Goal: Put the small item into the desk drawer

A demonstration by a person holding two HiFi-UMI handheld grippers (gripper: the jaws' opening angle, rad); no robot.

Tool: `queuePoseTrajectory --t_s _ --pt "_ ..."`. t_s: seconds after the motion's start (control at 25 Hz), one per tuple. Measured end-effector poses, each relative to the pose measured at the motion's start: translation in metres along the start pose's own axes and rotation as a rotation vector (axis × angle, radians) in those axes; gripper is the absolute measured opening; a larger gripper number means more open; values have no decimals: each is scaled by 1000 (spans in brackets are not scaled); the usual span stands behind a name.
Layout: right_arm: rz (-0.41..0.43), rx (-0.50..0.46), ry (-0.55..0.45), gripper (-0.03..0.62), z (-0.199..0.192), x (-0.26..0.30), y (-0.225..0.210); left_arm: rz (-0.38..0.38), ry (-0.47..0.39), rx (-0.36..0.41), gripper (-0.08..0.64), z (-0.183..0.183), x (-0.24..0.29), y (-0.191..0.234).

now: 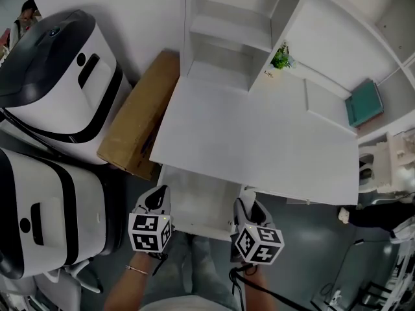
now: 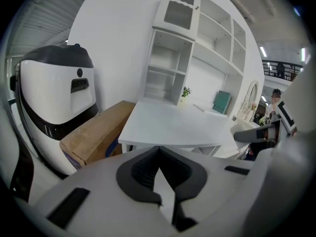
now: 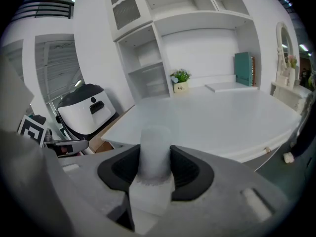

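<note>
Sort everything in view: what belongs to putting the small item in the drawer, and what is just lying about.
For the job:
small white cylinder, clamped in the right gripper
open drawer
desk
left gripper, shut and empty

Lying about:
cardboard box
potted plant
teal book
white-and-black machines

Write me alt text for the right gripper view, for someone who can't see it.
The right tongs are shut on a small white cylinder, held in front of a white desk. Beyond it are white shelves and a small potted plant, with a white-and-black machine at left.
</note>
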State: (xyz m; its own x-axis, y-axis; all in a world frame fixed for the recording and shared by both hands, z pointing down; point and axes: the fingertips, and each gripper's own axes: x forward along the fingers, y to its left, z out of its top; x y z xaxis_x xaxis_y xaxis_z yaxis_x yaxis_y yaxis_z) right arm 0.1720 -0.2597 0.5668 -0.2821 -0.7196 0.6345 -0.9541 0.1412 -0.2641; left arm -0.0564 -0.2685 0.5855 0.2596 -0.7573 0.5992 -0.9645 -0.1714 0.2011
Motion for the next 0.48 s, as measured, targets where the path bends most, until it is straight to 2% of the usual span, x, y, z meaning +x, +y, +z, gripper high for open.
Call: queuePoseTrajectory --t_s 0.48 --pt "64 -59 118 179 -36 34 19 68 9 -46 -2 -18 0 32"
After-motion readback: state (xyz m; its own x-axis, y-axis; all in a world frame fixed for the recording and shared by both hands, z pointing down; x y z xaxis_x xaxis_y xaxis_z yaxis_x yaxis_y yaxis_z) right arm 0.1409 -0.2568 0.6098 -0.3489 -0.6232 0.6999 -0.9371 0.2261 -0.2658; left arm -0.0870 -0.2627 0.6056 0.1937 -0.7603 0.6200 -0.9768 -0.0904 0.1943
